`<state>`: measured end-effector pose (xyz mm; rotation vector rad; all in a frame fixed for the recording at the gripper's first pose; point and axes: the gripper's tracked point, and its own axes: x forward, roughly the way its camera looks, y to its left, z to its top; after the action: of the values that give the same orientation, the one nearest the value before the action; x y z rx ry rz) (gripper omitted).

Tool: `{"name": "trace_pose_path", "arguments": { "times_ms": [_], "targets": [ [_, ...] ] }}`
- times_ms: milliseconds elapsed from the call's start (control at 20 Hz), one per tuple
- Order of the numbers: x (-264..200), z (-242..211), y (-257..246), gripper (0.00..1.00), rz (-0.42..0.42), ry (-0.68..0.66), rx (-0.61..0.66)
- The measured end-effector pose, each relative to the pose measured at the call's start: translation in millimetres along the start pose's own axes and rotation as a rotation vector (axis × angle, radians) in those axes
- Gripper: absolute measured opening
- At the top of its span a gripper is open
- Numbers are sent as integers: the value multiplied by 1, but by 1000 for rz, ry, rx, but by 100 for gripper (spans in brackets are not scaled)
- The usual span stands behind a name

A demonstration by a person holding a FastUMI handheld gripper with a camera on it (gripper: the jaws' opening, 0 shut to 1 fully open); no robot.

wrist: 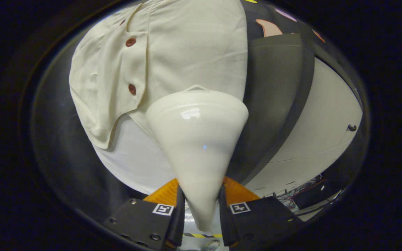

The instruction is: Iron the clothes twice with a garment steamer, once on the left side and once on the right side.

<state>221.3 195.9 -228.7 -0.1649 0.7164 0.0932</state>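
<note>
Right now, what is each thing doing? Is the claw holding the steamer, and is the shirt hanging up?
gripper: shut on the steamer, one finger pressing each side of its narrow end.
steamer: held, wide head pointing at the shirt, right against the cloth or just short of it; no steam visible.
shirt: hanging, spread in front of the steamer, lightly creased.
buttons: two show on the placket; cannot tell if fastened.

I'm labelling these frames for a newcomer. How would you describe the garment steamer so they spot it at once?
Start at the cream shirt with reddish-brown buttons hanging ahead. In front of its lower hem stands the garment steamer, its narrow end clamped between the gripper fingers. Unlike the soft, creased cloth, it is a glossy white cone widening toward the shirt.
</note>
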Motion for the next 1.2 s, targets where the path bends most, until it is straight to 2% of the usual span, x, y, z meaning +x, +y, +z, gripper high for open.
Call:
{"name": "trace_pose_path", "arguments": {
  "times_ms": [200,450,800,1000,1200],
  "targets": [
    [-3,8,-3,44,12,0,-2],
    [-5,10,-5,44,-11,-9,21],
    [-16,17,-4,44,-31,-92,-7],
    [-33,34,0,44,-32,-160,-60],
    [-67,54,6,43,-23,-238,-42]
  ]
}}
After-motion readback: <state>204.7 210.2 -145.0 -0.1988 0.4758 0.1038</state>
